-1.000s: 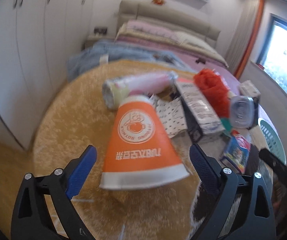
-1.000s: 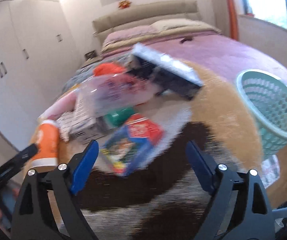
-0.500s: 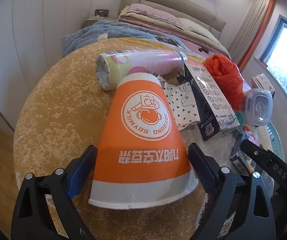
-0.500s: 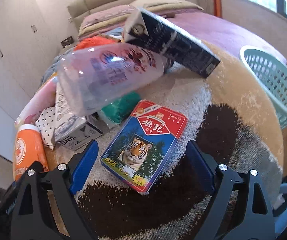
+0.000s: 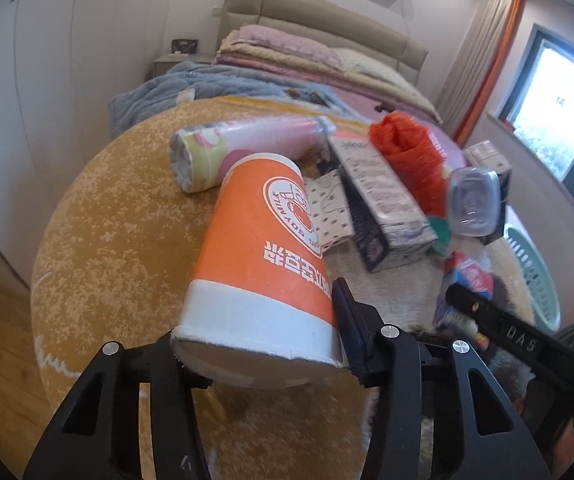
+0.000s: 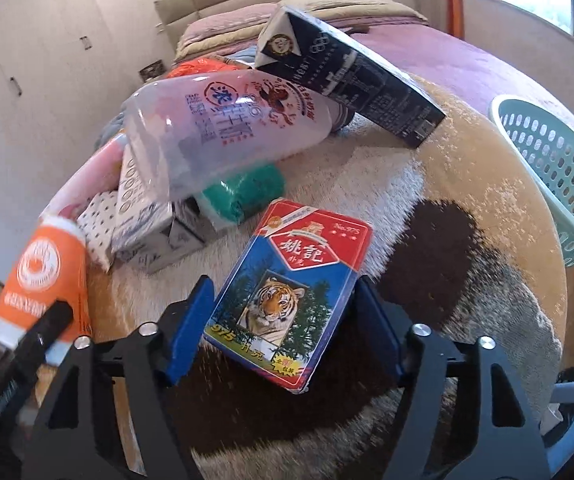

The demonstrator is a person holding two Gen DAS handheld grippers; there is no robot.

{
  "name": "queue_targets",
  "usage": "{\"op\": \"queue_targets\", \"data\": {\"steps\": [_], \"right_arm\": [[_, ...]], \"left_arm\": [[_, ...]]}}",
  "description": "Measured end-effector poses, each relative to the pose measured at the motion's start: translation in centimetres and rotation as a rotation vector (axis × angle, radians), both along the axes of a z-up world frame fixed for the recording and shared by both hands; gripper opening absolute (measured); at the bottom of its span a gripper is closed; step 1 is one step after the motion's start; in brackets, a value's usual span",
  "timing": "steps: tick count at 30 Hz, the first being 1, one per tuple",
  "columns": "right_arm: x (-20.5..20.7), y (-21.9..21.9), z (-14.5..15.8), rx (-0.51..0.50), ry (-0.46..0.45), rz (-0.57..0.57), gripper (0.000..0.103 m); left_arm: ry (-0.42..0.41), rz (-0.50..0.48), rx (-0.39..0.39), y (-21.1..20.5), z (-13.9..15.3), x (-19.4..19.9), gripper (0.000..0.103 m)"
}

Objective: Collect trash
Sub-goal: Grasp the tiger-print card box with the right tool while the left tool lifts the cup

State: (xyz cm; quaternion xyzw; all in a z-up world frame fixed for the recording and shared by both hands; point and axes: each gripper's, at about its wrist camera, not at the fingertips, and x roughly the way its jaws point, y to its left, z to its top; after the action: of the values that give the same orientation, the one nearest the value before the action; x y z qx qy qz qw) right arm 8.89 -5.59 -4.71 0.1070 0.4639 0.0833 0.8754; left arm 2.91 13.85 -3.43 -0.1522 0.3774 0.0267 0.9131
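Observation:
An orange paper cup (image 5: 255, 264) lies mouth towards me on the round rug. My left gripper (image 5: 259, 344) is shut on its white rim end. The cup also shows in the right wrist view (image 6: 43, 276). A blue and red tiger card box (image 6: 287, 292) lies on the rug between the pads of my right gripper (image 6: 283, 320), which have closed in on its sides and touch it. A mint green basket (image 6: 551, 168) stands at the rug's right edge.
Trash is piled on the rug: a pink bottle (image 5: 247, 148), a clear plastic jar (image 6: 223, 128), a dark carton (image 6: 347, 72), a white carton (image 5: 383, 200), an orange bag (image 5: 411, 156), a green roll (image 6: 243, 196). A bed (image 5: 327, 64) stands behind and wardrobes (image 5: 27, 60) to the left.
Both grippers moved forward and closed from wide open. The left one closed on the orange cup and tilted it. The right one closed around the tiger box.

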Motion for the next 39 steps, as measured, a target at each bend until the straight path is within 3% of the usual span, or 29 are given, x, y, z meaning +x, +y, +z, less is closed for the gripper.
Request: {"op": "queue_targets", "data": {"steps": [1,3,7,9,11,12,13,21,25,27,28,34,39], "right_arm": [[-0.2,-0.4,0.3,0.0,-0.013,0.005,0.033],[-0.7,-1.6,0.8,0.003,-0.021,0.024,0.016],[-1.0,-3.4,0.7,0.079,-0.01,0.076,0.015],[-1.1,-3.7,1.0,0.109,-0.014,0.075,0.021],[-1.0,-3.3,1.3,0.109,-0.022,0.073,0.053],[-1.0,-3.0,1.5,0.099,-0.031,0.052,0.082],[-1.1,-2.6,1.6,0.102,-0.046,0.036,0.086],[1.0,2.8,0.1,-0.123,0.002,-0.032,0.086],[1.3,3.8,-0.7,-0.174,0.016,-0.035,0.082],[1.0,3.3,-0.6,-0.175,-0.005,-0.028,0.069],[0.8,2.8,-0.6,-0.157,-0.009,-0.015,0.067],[-1.3,-2.1,-0.1,-0.058,-0.043,-0.011,0.065],[-2.6,-7.2,2.3,0.0,-0.127,-0.08,0.065]], "left_arm": [[-0.014,-0.005,-0.001,-0.3,0.3,-0.3,0.046],[-0.039,-0.018,0.002,-0.7,0.9,-0.6,0.045],[-0.088,-0.038,0.016,-2.2,2.0,-1.5,0.045],[-0.107,-0.042,0.018,-2.6,2.6,-1.9,0.045],[-0.123,-0.037,0.02,-2.5,3.0,-2.3,0.045],[-0.132,-0.034,0.022,-2.3,3.2,-2.6,0.045],[-0.139,-0.032,0.024,-2.3,3.3,-2.8,0.045],[-0.166,-0.025,0.056,-1.0,4.0,-3.8,0.045],[-0.177,-0.034,0.053,-0.8,4.1,-4.0,0.045],[-0.189,-0.045,0.058,-1.1,4.3,-4.1,0.045],[-0.193,-0.051,0.06,-1.4,4.4,-4.0,0.045],[-0.232,-0.115,0.069,-3.8,5.4,-4.1,0.045],[-0.257,-0.201,0.09,-7.6,6.5,-3.1,0.045]]}}
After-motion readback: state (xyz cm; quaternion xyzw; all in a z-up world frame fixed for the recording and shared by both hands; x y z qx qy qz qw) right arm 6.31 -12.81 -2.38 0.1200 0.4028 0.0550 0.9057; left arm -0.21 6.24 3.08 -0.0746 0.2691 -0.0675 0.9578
